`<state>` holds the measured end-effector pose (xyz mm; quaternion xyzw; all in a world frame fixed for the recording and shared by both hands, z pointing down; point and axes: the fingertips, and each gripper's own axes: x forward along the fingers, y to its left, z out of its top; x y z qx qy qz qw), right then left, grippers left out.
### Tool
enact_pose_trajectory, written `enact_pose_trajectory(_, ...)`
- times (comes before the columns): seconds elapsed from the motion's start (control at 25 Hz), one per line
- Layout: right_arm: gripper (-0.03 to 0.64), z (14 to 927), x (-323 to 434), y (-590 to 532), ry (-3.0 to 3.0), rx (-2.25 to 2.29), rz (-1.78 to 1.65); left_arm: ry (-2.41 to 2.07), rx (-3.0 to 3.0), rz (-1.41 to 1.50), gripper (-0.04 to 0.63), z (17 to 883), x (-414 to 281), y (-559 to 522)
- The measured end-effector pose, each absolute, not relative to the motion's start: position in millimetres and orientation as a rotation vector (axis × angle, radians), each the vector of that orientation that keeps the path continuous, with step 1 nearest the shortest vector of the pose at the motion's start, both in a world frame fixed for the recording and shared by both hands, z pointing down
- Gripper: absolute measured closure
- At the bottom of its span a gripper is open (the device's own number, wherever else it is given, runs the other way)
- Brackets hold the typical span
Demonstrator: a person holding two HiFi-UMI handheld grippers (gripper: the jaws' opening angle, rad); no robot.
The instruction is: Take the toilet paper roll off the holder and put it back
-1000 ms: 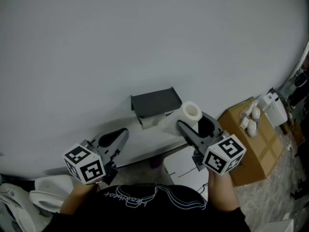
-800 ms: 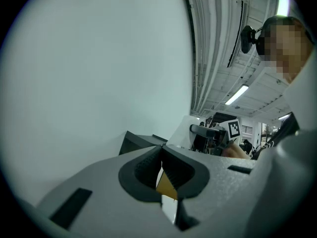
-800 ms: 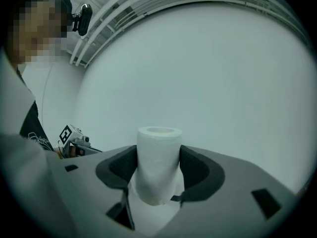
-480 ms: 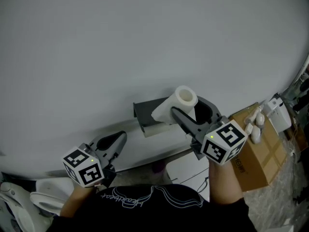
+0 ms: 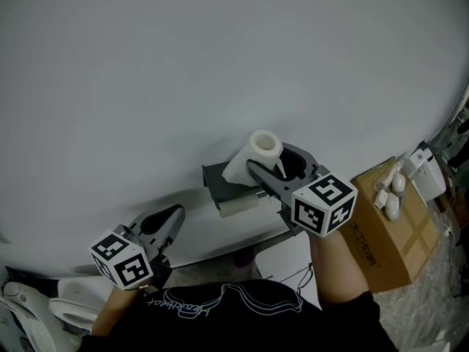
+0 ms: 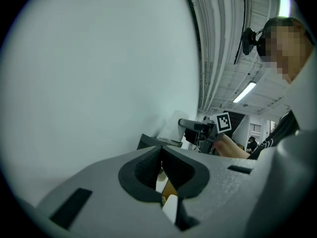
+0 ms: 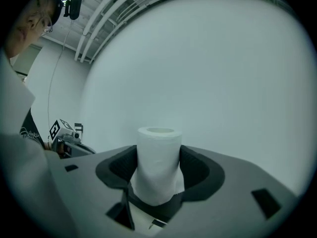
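- Holding the toilet paper roll (image 5: 258, 155) on end, the right gripper (image 7: 157, 155) has its jaws spread wide around the roll's middle. The pads press the paper on both sides and the hollow core faces up.
- The roll hangs close to the pale wall (image 5: 220, 64), just at the right end of the dark holder (image 5: 220, 178). In the head view the two overlap, so whether they touch cannot be told.
- The right gripper view shows only bare wall behind the roll and no bar through its core. By that reading it is free of the holder, and the first half of the job, taking it off, looks done.
- What is left is the return: turning the roll to line its core up with the holder's bar, sliding it home and letting go. None of that shows as begun.
- The left gripper (image 5: 165, 222) waits low and to the left, well apart from the holder. Its jaws are closed tip to tip and it carries nothing.
- A cardboard box (image 5: 388, 226) stands on the floor to the right, away from the work.
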<state>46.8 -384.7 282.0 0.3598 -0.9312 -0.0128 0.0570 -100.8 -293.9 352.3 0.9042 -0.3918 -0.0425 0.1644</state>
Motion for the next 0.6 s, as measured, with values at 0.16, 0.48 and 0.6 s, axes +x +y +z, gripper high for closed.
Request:
enact_pose_trajectory(0.16,0.347,291,45,-388,-2.810,1.066,-0.012,-1.133,2.569,-0.119,0.589,354,-103,-296)
enact_pose_trajectory(0.48,0.346,299,47,-394,-2.792,1.068,0.007,-1.139,2.556,-0.117,0.589,358,-104,-299)
enact_pose_trajectory(0.6,0.347,299,46,-394,-2.789,1.065,0.008,-1.138,2.559,-0.114,0.589,357,-104,-296)
